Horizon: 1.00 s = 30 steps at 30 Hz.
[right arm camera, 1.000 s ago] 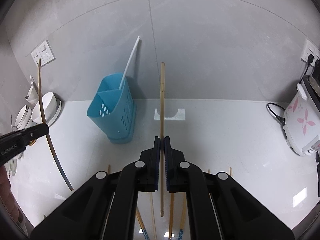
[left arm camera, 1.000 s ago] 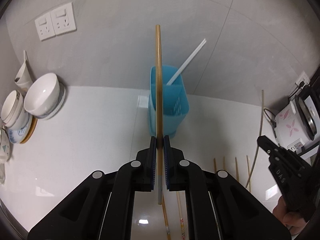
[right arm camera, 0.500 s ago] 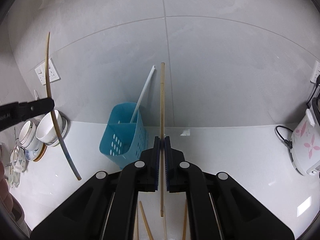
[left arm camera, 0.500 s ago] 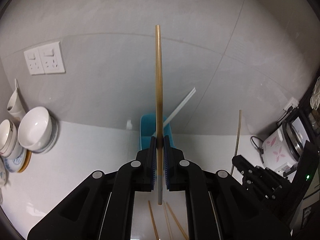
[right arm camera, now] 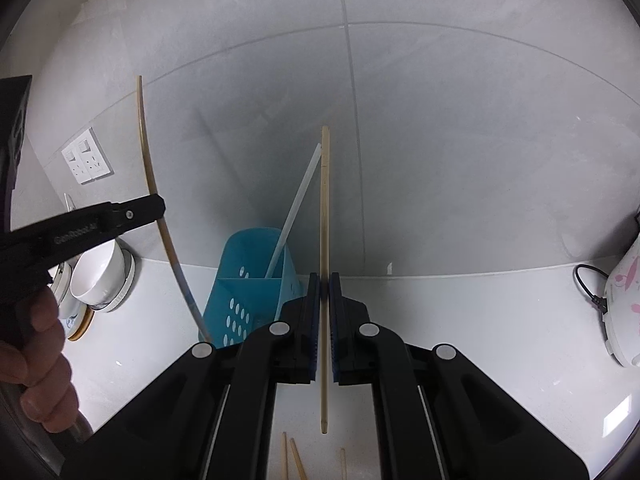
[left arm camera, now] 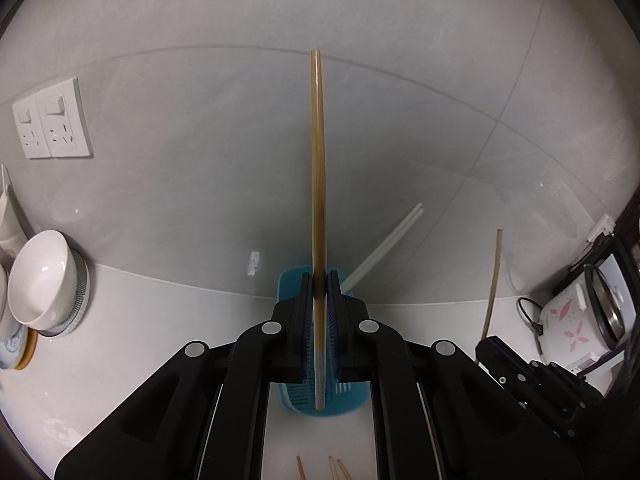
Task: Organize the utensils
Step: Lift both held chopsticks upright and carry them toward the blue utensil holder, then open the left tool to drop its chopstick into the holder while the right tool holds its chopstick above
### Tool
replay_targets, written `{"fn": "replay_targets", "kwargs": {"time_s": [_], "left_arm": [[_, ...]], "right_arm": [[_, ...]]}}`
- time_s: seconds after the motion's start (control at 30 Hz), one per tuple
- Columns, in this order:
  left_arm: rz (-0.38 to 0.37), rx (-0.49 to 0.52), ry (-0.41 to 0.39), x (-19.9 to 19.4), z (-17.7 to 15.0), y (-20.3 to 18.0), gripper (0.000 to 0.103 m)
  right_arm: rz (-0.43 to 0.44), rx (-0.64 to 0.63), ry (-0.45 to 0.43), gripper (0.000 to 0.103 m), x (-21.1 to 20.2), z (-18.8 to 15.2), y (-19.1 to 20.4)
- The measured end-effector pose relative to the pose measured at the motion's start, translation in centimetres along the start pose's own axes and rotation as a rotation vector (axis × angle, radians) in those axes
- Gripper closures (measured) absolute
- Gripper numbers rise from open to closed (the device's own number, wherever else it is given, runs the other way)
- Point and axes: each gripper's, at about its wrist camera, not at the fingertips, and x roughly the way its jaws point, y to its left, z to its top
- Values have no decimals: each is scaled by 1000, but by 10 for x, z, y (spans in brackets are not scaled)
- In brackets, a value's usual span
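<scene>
white worktop [right arm camera: 460, 320] runs along the tiled wall, rice cooker [left arm camera: 576, 320] at the right end, stacked bowls [left arm camera: 44, 284] at the left, blue utensil caddy [right arm camera: 248, 276] standing upright between them with a white chopstick [right arm camera: 298, 204] leaning out of its back compartment; left gripper [left arm camera: 320, 284] jaws clamped on a bamboo chopstick [left arm camera: 318, 168], upright, right over the caddy; right gripper [right arm camera: 325, 280] jaws pinched on a paler chopstick [right arm camera: 325, 220], vertical, just right of the caddy; loose chopsticks [right arm camera: 294, 460] lie flat on the worktop nearest the cameras
</scene>
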Motion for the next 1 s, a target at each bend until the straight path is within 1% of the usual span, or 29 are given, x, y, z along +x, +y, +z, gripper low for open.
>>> {"fn": "replay_targets", "kwargs": {"time_s": [0.17, 0.33, 0.5, 0.53, 0.57, 0.6, 0.67, 0.7, 0.77, 0.8, 0.87, 0.9, 1.0], "left_arm": [[-1, -9, 18, 28, -13, 9, 97], [-3, -13, 58, 52, -25, 12, 97], [-2, 2, 78, 63, -35, 11, 96], [2, 3, 73, 63, -36, 11, 93], [16, 4, 72, 63, -37, 11, 84], [32, 3, 68, 62, -39, 12, 79], [38, -10, 58, 56, -40, 16, 65], [44, -18, 54, 53, -40, 18, 62], [57, -28, 43, 46, -41, 21, 52], [59, -31, 37, 43, -41, 23, 50], [80, -36, 31, 35, -43, 27, 37], [82, -44, 24, 31, -45, 30, 35], [97, -52, 20, 23, -49, 37, 24]], "right_arm": [[2, 12, 26, 100, 18, -2, -1], [7, 6, 49, 100, 28, -7, -3], [11, 1, 61, 100, 30, -9, -1], [12, -1, 61, 100, 30, -10, 0], [12, -4, 61, 100, 29, -10, 1], [13, -6, 62, 100, 29, -11, 1], [18, -9, 59, 100, 27, -11, 0], [20, -11, 56, 100, 27, -11, 1], [27, -14, 51, 100, 25, -10, 0], [37, -15, 48, 100, 24, -10, -1], [55, -20, 41, 99, 25, -7, 0], [67, -22, 37, 99, 25, -5, 1], [109, -26, 12, 99, 24, 2, 4]]}}
